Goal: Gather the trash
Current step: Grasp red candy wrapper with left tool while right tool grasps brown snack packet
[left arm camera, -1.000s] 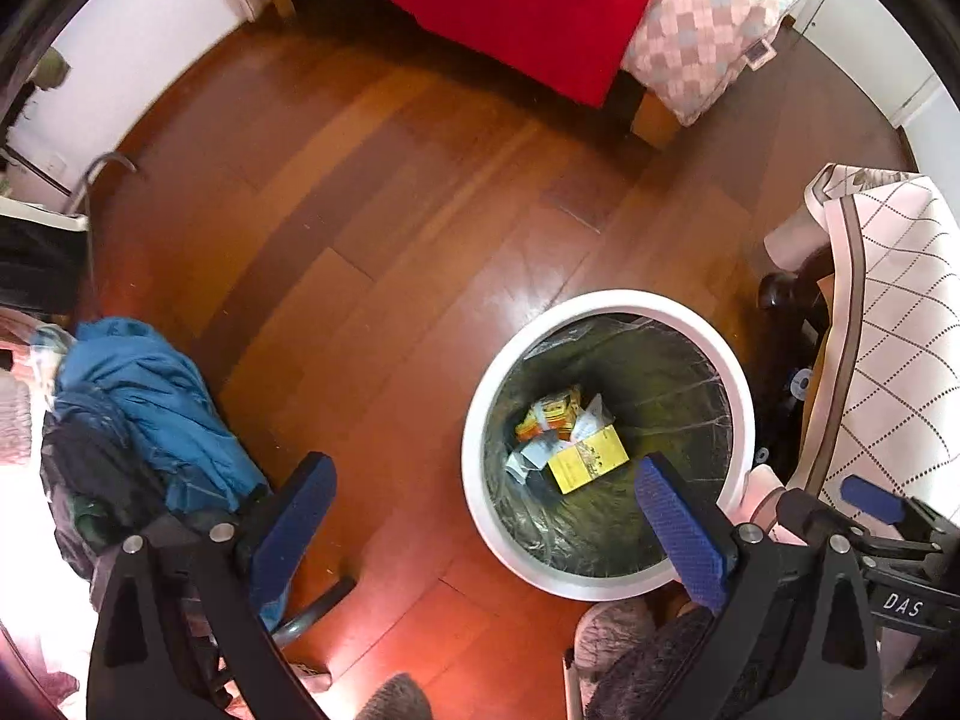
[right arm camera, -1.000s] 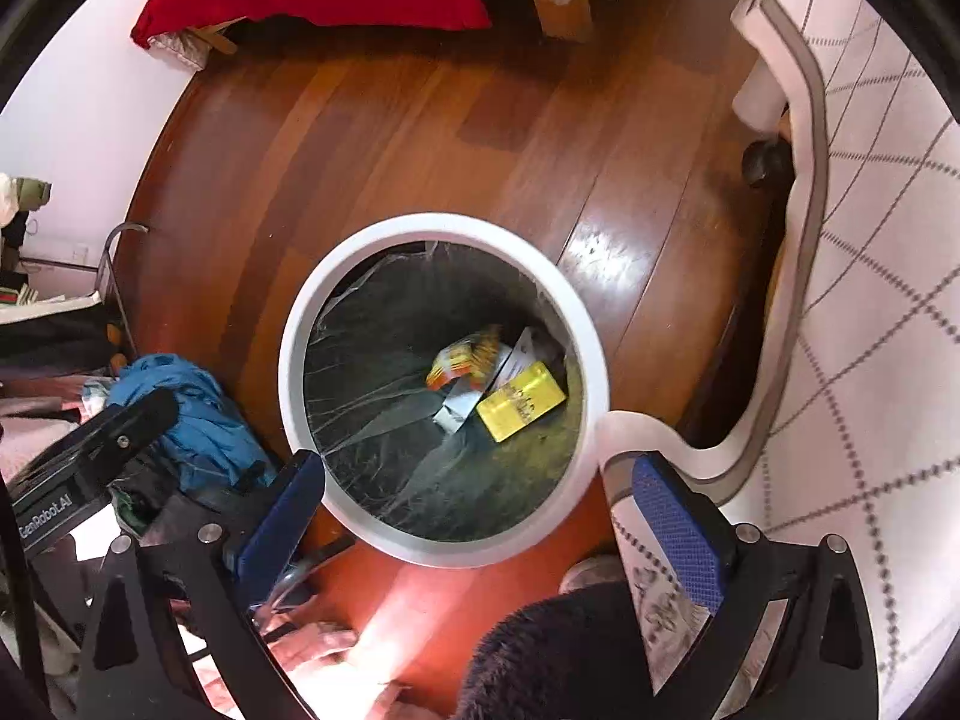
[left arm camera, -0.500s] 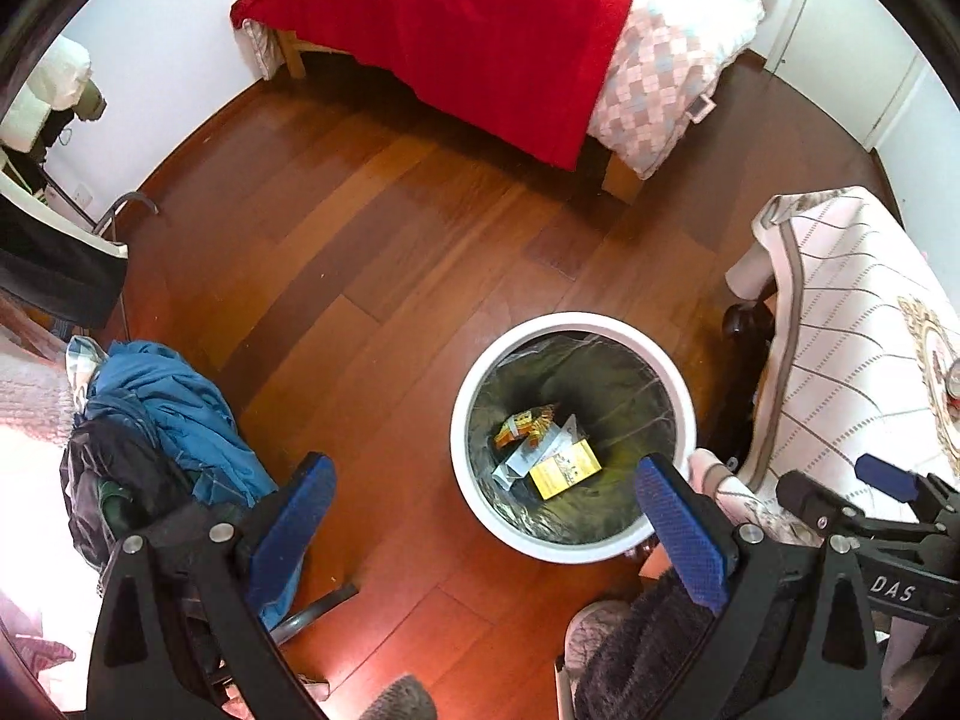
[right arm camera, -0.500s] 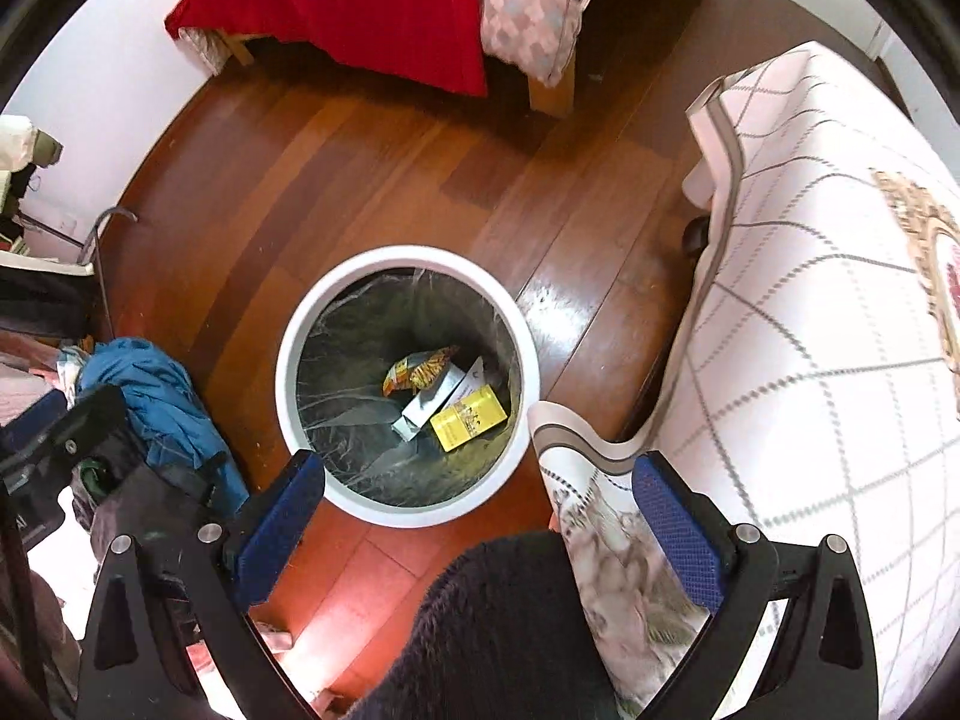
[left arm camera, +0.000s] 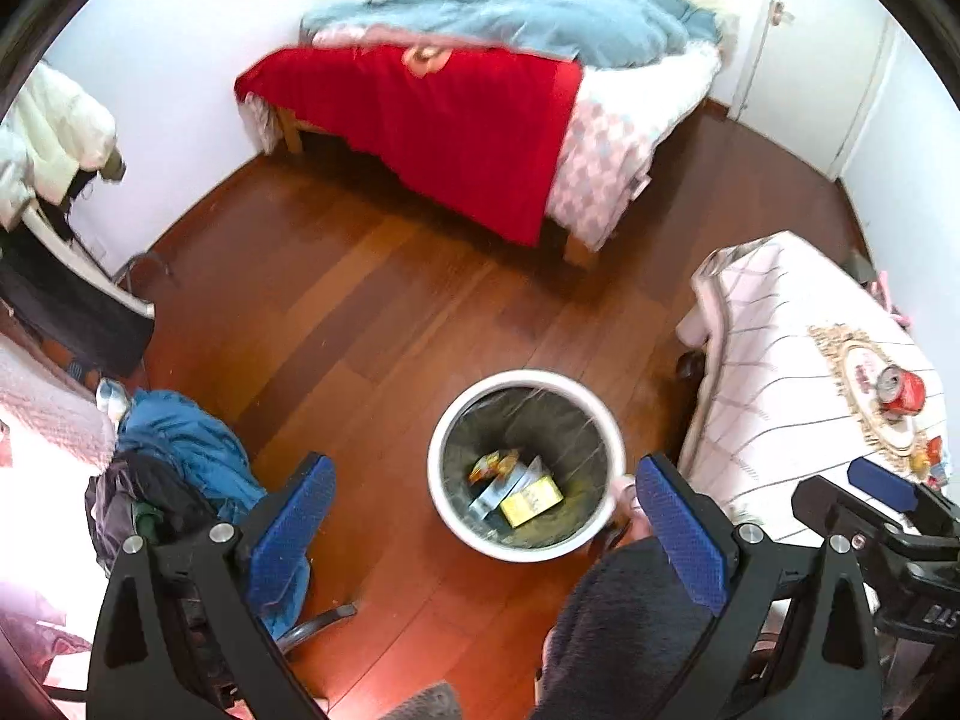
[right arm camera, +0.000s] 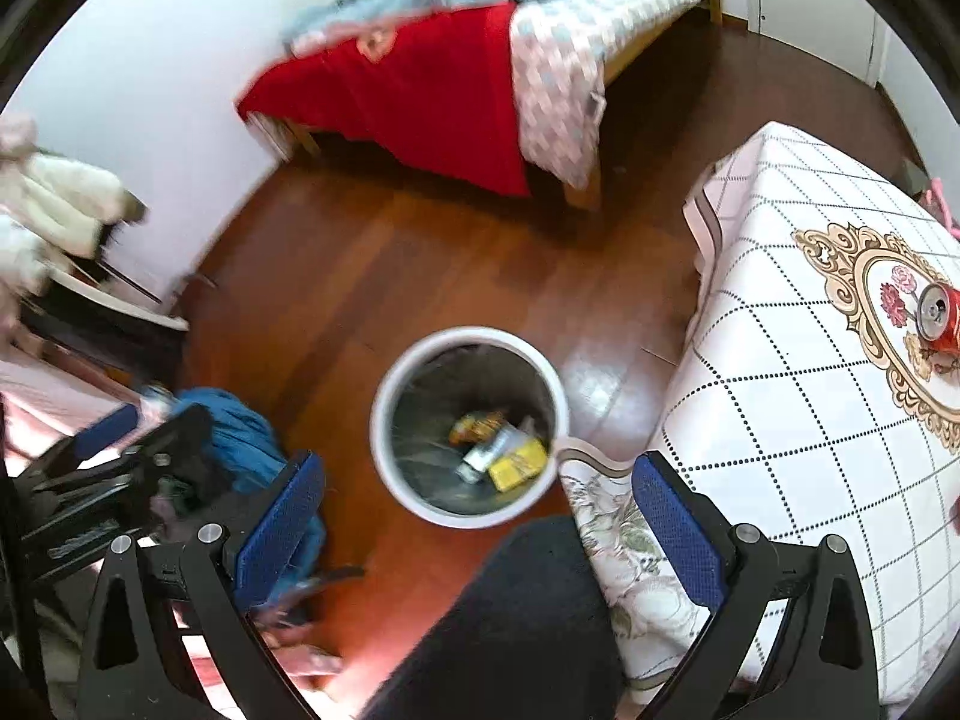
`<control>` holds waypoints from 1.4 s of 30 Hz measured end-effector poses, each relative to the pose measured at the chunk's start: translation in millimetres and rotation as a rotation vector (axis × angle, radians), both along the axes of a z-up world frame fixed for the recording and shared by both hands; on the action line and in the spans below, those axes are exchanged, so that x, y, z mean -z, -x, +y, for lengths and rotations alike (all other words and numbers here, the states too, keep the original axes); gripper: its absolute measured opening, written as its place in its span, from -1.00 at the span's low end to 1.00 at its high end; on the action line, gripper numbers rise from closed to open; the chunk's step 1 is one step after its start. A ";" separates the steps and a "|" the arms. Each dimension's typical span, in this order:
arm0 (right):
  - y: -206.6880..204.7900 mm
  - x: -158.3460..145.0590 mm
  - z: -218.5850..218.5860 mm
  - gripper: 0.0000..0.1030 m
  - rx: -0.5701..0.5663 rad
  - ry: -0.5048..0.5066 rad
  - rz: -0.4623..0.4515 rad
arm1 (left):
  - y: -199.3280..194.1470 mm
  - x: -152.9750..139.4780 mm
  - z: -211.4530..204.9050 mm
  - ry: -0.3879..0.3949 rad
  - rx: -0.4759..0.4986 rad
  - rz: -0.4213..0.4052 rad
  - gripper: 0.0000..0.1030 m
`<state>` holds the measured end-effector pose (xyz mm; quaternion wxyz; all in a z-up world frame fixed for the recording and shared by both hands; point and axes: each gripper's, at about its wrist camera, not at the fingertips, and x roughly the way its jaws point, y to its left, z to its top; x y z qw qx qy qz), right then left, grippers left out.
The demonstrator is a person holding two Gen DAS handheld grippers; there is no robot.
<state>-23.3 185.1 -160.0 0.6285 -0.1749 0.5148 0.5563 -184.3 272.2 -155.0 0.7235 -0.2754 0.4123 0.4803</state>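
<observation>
Trash: a red can (right arm camera: pixel 937 313) lies on its side on the bench (right arm camera: pixel 780 396), well apart from the white bin (right arm camera: pixel 384 450) on the floor. Some wrappers and a yellow box (right arm camera: pixel 519 463) are already in the bin.

We hold both grippers high above the bin. Left gripper (left arm camera: pixel 489 525) fingers are spread wide and hold nothing; right gripper (right arm camera: pixel 477 516) fingers likewise. Over the last second both views have pulled up and back from the bin: it now looks smaller, and the bench top with the can has come into view. We judge one drop finished and the can next.

Beside the bin: our dark-clad leg (right arm camera: pixel 516 618), the hanging edge of the bench cloth, and a blue garment heap (left arm camera: pixel 192 450). The bed (left arm camera: pixel 468 114) lies well beyond the bin. Nothing blocks the way to the can.
</observation>
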 end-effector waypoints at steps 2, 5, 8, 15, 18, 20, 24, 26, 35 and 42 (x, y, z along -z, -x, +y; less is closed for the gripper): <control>-7.7 -14.4 -16.0 1.00 0.015 -0.041 0.042 | -10.7 -9.7 -9.2 -0.018 0.005 0.006 0.99; -30.4 -29.5 -46.6 1.00 0.070 -0.087 0.080 | -38.7 -16.9 -24.7 -0.039 0.061 -0.012 0.99; -67.3 -34.2 -89.6 1.00 0.166 -0.102 0.101 | -79.8 -9.8 -41.2 -0.049 0.119 -0.003 0.99; -193.9 -1.2 -211.1 1.00 0.509 0.007 0.078 | -218.1 40.3 -96.6 0.000 0.328 0.059 0.99; -262.6 29.1 -262.9 1.00 0.670 0.105 0.062 | -288.2 74.1 -123.5 0.031 0.417 0.112 0.99; -312.7 56.3 -296.0 1.00 0.780 0.169 0.070 | -323.5 94.9 -133.8 0.070 0.459 0.152 0.99; -384.9 104.7 -335.8 1.00 0.905 0.276 0.095 | -368.4 123.6 -152.4 0.128 0.517 0.201 0.99; -406.0 119.4 -340.7 1.00 0.935 0.292 0.108 | -383.7 132.9 -158.8 0.127 0.535 0.224 0.99; -442.4 157.4 -328.9 0.85 0.932 0.300 0.023 | -424.2 148.9 -174.0 0.145 0.564 0.250 0.99; -418.6 150.7 -319.3 0.24 0.824 0.360 -0.113 | -448.7 125.7 -219.1 0.195 0.660 0.130 0.98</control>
